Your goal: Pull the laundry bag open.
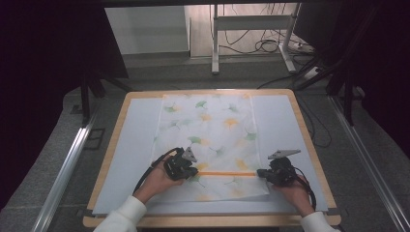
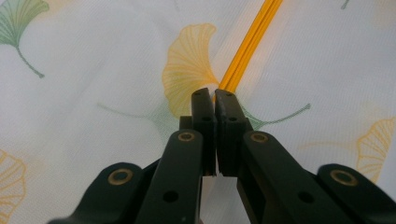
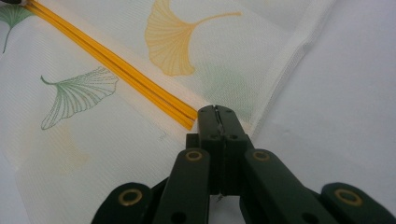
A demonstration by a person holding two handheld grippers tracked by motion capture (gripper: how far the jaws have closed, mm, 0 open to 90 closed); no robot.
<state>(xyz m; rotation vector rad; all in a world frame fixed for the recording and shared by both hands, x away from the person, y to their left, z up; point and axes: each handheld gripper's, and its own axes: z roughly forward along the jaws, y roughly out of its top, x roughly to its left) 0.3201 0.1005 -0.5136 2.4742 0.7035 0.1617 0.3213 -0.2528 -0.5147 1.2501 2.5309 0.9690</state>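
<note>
Lying flat mid-frame on the counter [image 1: 121, 145]: leaf-print mesh bag [image 1: 212, 125], orange zipper [image 1: 227, 173] across its lower part. Left gripper [image 1: 186, 170] and right gripper [image 1: 267, 174], jaws pinched together, each at a zipper end.

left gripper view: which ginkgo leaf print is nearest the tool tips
The yellow leaf just above the left tool, beside the orange zipper; the green leaf sits far off at top left.

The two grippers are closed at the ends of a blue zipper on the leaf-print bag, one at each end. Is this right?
Not quite: the zipper is orange, as the high view shows. The left gripper and right gripper are shut, one at each end of it, on the leaf-print bag.
</note>
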